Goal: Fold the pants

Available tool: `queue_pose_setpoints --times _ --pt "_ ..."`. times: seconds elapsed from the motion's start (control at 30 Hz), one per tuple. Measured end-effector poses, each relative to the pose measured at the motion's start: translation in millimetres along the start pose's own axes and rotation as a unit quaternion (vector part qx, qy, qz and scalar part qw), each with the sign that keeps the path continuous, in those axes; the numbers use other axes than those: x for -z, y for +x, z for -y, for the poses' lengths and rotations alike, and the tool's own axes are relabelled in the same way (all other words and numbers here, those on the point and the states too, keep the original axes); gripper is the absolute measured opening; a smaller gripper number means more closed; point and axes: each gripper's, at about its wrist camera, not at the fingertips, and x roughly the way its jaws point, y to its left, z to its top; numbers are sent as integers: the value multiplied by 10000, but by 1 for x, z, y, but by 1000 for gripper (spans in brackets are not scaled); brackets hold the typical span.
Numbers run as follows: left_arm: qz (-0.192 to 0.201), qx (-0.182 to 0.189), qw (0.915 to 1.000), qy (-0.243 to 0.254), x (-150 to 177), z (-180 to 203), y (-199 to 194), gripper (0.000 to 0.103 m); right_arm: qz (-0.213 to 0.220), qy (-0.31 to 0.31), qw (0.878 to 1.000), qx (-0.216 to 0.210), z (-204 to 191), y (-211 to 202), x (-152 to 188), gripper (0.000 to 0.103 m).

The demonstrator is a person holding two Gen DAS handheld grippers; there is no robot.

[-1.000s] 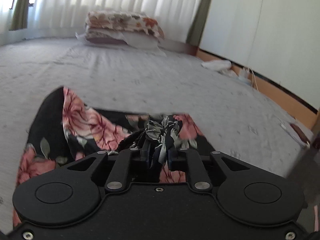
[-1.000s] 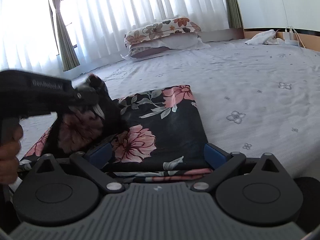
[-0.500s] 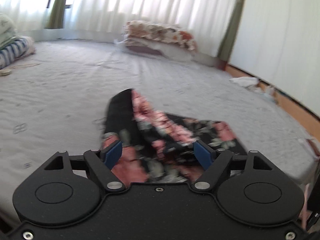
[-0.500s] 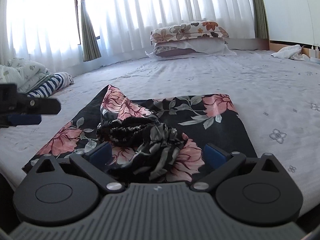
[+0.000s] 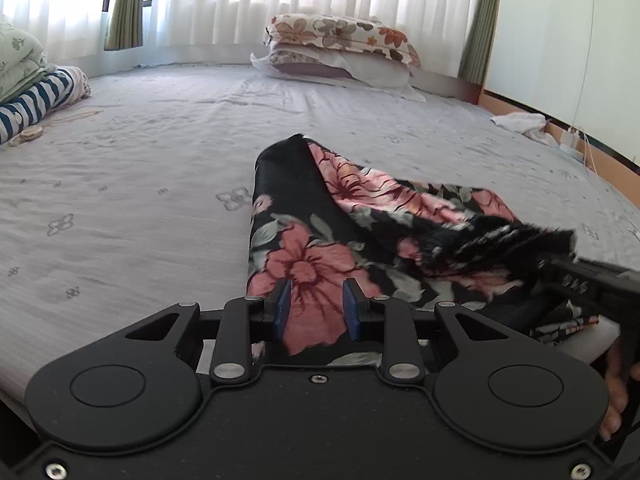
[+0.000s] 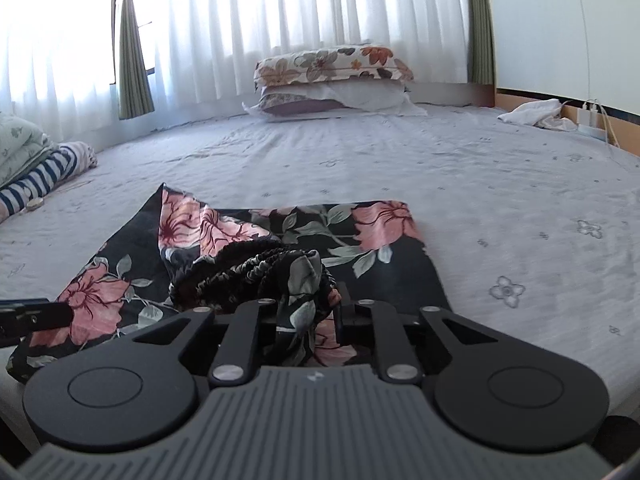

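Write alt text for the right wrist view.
The right tongs are closing on the bunched elastic waistband of black floral pants lying partly folded on a grey bed. Stacked pillows sit before white curtains.

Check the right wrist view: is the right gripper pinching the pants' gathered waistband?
Yes, the right gripper is closing with the floral pants bunched between its fingers.

black left hand-held gripper (image 5: 316,306) with blue pads (image 5: 283,304), silver screws.
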Motion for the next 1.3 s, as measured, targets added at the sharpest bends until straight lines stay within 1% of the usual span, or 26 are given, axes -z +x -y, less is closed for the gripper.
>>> queue_pose_setpoints --times 0.1,0.17,0.2,0.27,0.33,0.37,0.43,0.5,0.53,0.57,0.63,0.67,0.73,0.8,0.87,0.93,1.07,1.1,1.17,1.3 --pt "-140 56 9998 92 7 5 6 27 40 128 9998 163 10 -6 3 24" --pt "-198 55 9997 166 12 8 9 26 -24 174 9995 269 17 -5 8 29" --pt "-196 43 9996 204 14 9 10 26 -75 226 9993 301 19 -4 11 30" --pt "-173 19 9994 300 16 11 10 26 -110 361 9989 280 25 -4 17 35" --pt "-182 -1 9992 349 16 13 10 26 -1 434 9987 260 28 -9 20 37" --pt "-190 -4 9992 348 16 13 10 26 68 426 9987 274 28 -11 21 48" --pt "-210 0 9992 334 13 12 10 27 207 362 9984 385 27 -16 23 53" --pt "-200 24 9994 293 7 9 9 27 268 307 9980 485 26 -19 26 53" --pt "-174 42 9994 282 4 10 8 27 286 290 9978 521 26 -20 28 50" --pt "-121 74 9995 293 0 10 6 27 303 278 9976 549 25 -21 29 34" --pt "43 134 9992 377 -10 13 3 27 350 281 9968 658 22 -23 31 27" --pt "142 164 9987 455 -17 17 3 26 388 283 9964 694 21 -24 32 26" --pt "256 269 9971 671 -29 26 6 25 473 339 9956 740 20 -27 34 26" --pt "226 469 9954 810 -41 38 14 25 441 361 9957 730 21 -28 36 26" --pt "-82 774 9925 939 -49 52 29 25 380 372 9958 741 23 -26 39 28" --pt "-437 951 9898 970 -49 65 47 25 321 399 9959 742 25 -23 42 32" --pt "-947 923 9845 1151 -36 86 77 24 372 392 9959 723 26 -23 47 39" --pt "-992 930 9841 1146 -34 89 82 23 386 390 9959 720 27 -23 48 40" --pt "-936 963 9837 1191 -35 96 87 22 415 398 9958 706 28 -22 50 40" --pt "-861 1101 9830 1187 -52 108 98 22 468 444 9958 644 30 -23 53 41"
